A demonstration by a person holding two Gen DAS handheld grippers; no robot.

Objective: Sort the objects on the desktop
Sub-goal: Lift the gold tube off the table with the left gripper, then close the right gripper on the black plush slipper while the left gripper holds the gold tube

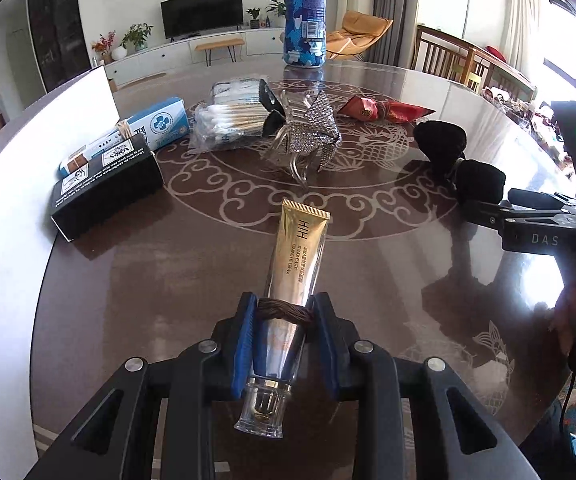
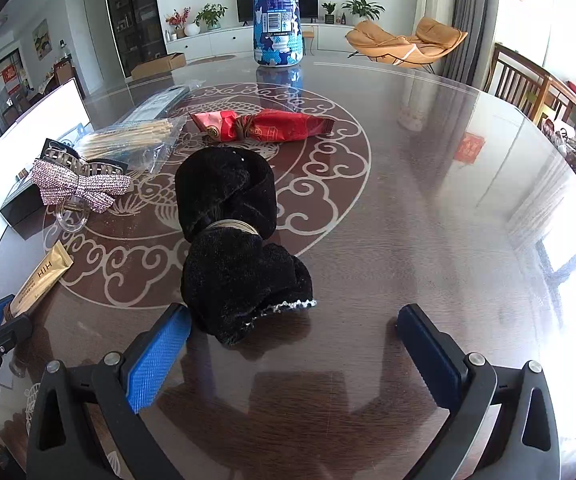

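gold cream tube [image 1: 298, 256]: pinched near its clear cap end, crimped end pointing toward the worktop's middle; a brown braided band wraps it at the pads
left gripper [image 1: 286, 320]: jaws pinching the tube from both sides
right gripper [image 2: 294, 344]: jaws spread wide, nothing between the pads
black velvet scrunchie [image 2: 234, 248]: right of the tube, just ahead of the right gripper, lying on the worktop [image 2: 428, 208]
rhinestone bow hair clip [image 1: 308, 128]: beyond the tube's crimped end
cotton swab packs [image 1: 228, 116]: left of the bow clip
black box [image 1: 106, 184]: left of the tube
red snack packet [image 2: 260, 126]: beyond the scrunchie
blue camouflage bottle [image 1: 304, 12]: upright, farthest from the tube
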